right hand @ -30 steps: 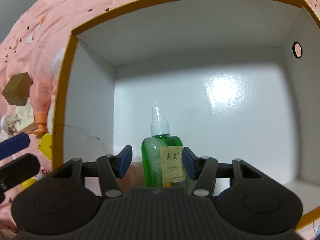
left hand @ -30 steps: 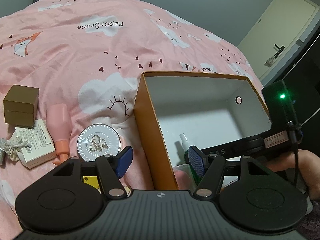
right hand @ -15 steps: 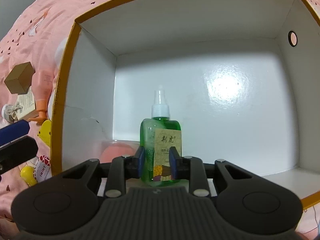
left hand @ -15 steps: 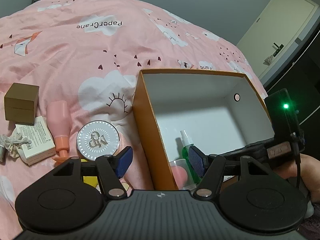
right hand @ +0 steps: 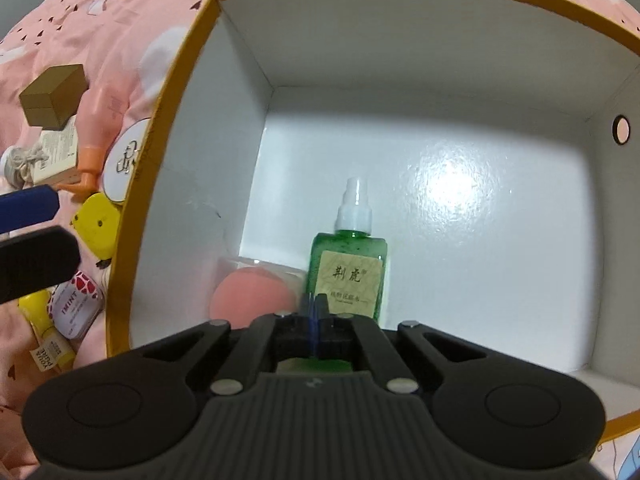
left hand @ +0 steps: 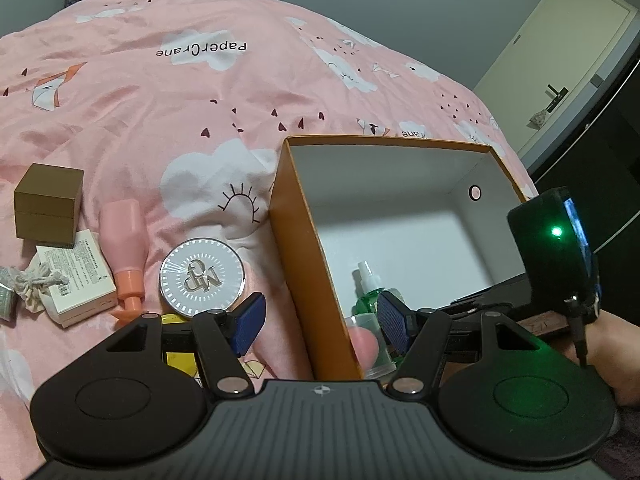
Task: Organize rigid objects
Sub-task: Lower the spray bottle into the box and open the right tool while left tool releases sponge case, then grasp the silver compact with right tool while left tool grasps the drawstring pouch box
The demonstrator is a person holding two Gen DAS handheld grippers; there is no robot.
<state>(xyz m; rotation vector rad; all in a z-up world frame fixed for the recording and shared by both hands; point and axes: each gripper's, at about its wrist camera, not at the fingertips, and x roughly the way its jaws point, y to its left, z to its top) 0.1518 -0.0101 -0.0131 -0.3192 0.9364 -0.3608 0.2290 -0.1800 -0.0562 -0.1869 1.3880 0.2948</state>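
Rigid objects waiting to be sorted lie loose on the pink quilted bed cover to the left: a brown cube-shaped cardboard box, a white printed carton, a pink plastic bottle with an orange cap and a round silver compact. I judge the cube light and stiff, best taken across two opposite faces. The compact looks slick and flat on soft bedding, so I would take it by its rim.

My left tool is spread wide and holds nothing, its pads either side of the near wall of the orange-sided open cardboard box.

Inside that box, against its left wall, sits a pink sponge in a clear case, and just beside it a green square spray bottle with a white nozzle stands upright on the white floor. My right tool is pressed fully together just in front of the bottle's lower left corner, with nothing visible between its pads. The bottle seems hard, smooth and weighted by liquid. I would grip its flat labelled sides low down, never the thin nozzle.
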